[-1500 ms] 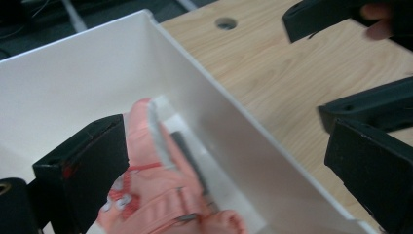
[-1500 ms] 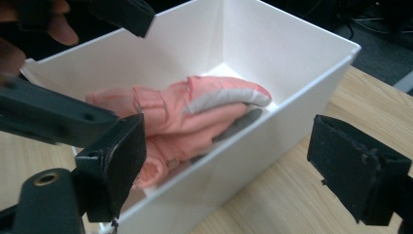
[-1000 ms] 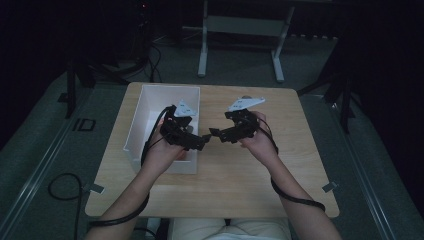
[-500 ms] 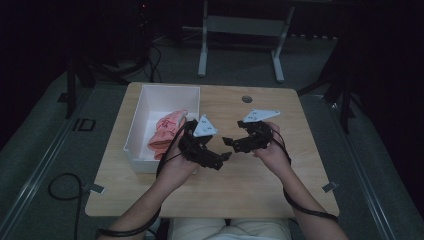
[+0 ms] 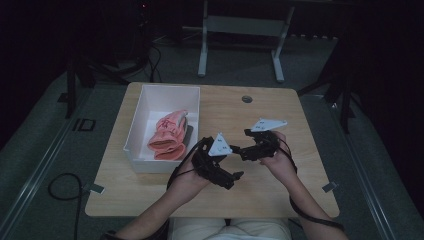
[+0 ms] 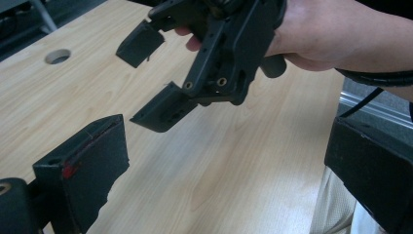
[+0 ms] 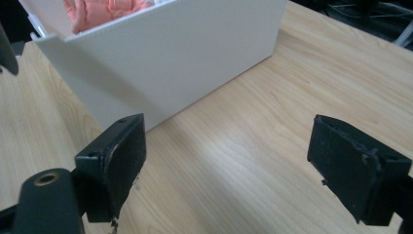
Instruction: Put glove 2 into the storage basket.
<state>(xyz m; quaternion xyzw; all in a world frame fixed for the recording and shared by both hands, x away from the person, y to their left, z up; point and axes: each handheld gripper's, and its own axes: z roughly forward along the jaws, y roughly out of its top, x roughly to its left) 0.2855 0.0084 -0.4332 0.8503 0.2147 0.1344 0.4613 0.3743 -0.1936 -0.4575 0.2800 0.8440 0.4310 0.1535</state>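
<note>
While both grippers hung over the bare wood, nothing sat between their jaws. The left gripper [image 5: 235,175] was out over the near middle of the table [image 5: 280,107], its jaws spread wide and empty, with the person's left hand [image 5: 192,175] wrapped around it from below. Just beside it, a little farther from the person, the right gripper [image 5: 239,150] pointed left toward the box, and its jaws stood wide apart too, gripping nothing; the right hand [image 5: 277,160] held it from the right.

From the left gripper view, the right gripper [image 6: 146,80] showed up close, its two black pads parted above the wood grain, fingers [image 6: 195,41] curled at the handle. A round hole [image 6: 58,56] in the tabletop lay beyond it.

Over on the left side of the table stood the white box [image 5: 132,135], and inside it lay the pink cloth [image 5: 169,137], bunched up toward the near end, well apart from both grippers. The right gripper view caught the box wall [image 7: 195,53] straight ahead, close to the jaws but not touching, with a strip of pink cloth [image 7: 107,9] peeking over the rim.
</note>
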